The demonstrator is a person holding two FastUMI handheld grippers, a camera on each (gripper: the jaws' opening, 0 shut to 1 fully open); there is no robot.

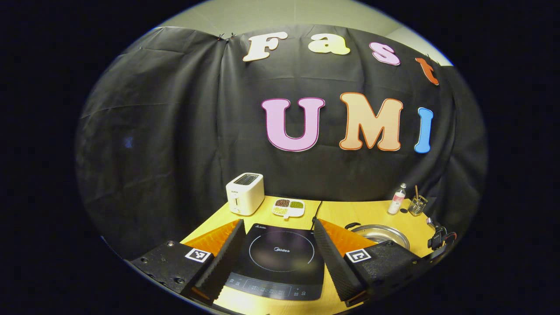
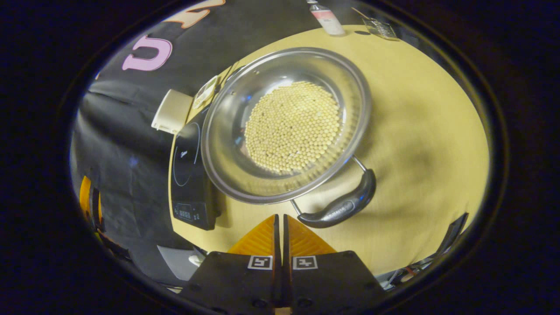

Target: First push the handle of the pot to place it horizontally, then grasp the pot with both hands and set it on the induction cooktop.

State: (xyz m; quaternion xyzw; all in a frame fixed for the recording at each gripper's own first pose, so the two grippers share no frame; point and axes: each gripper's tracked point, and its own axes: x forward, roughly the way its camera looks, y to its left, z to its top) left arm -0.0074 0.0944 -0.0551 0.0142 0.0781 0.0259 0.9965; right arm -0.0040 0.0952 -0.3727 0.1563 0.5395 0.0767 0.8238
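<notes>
Right gripper (image 2: 280,223) – clenched, empty; steel pot (image 2: 284,122) of beans just ahead, handle (image 2: 341,205) right of tips. Left gripper (image 1: 276,245) – released, framing induction cooktop (image 1: 280,258). Risk: hard shove slides pot, spilling beans

Before you, a polished metal pot (image 2: 227,144) with a glossy dark plastic handle (image 2: 341,205) sits on a smooth matt wooden table (image 2: 415,131), beside a glossy glass-topped cooktop (image 1: 280,258), a smooth plastic toaster (image 1: 245,192) and matt creased cloth (image 1: 166,131).
</notes>
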